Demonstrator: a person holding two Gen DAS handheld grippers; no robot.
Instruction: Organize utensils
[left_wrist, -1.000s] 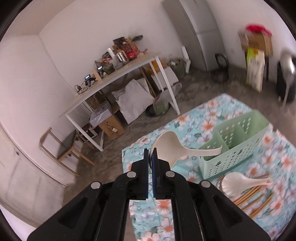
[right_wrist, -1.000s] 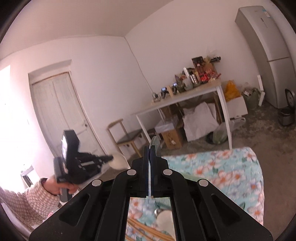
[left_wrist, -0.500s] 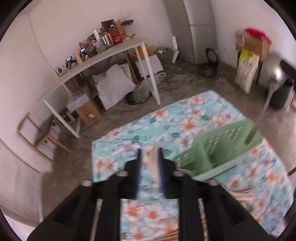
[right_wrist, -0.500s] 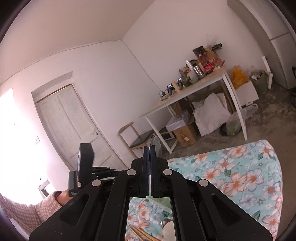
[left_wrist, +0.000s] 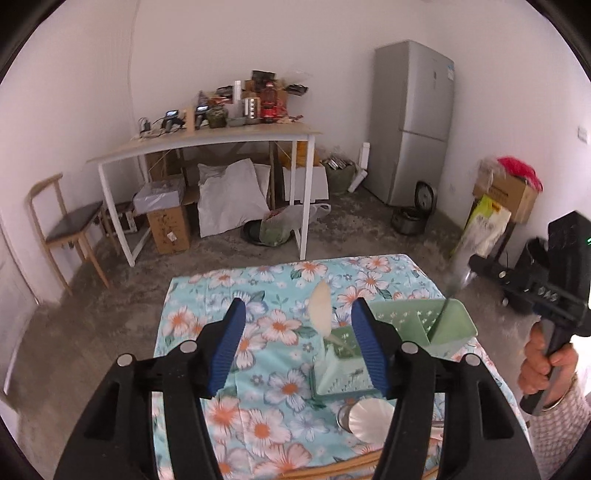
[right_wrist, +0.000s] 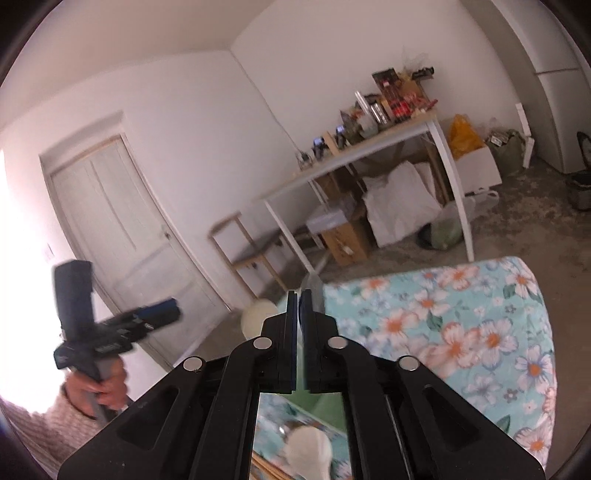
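A green slotted utensil basket (left_wrist: 448, 328) stands on the floral cloth (left_wrist: 258, 291). A cream ladle (left_wrist: 320, 306) stands in its left compartment, bowl up. My left gripper (left_wrist: 295, 312) is open just behind it, its blue pads on either side of the ladle without touching. My right gripper (right_wrist: 299, 299) is shut on a metal ladle (left_wrist: 454, 273), whose handle reaches down into the basket's right compartment. The right gripper also shows in the left wrist view (left_wrist: 532, 280). A white spoon (left_wrist: 371, 421) and wooden chopsticks (left_wrist: 332, 467) lie on the cloth in front of the basket.
A white table (left_wrist: 207, 142) piled with clutter stands at the back wall, with boxes and bags under it. A wooden chair (left_wrist: 66, 225) is at the left, a grey fridge (left_wrist: 413, 122) at the right, and cardboard boxes (left_wrist: 506, 192) further right.
My left gripper carried the cream ladle to the basket, stood it in the left compartment and opened. My right gripper brought the metal ladle's handle into the right compartment.
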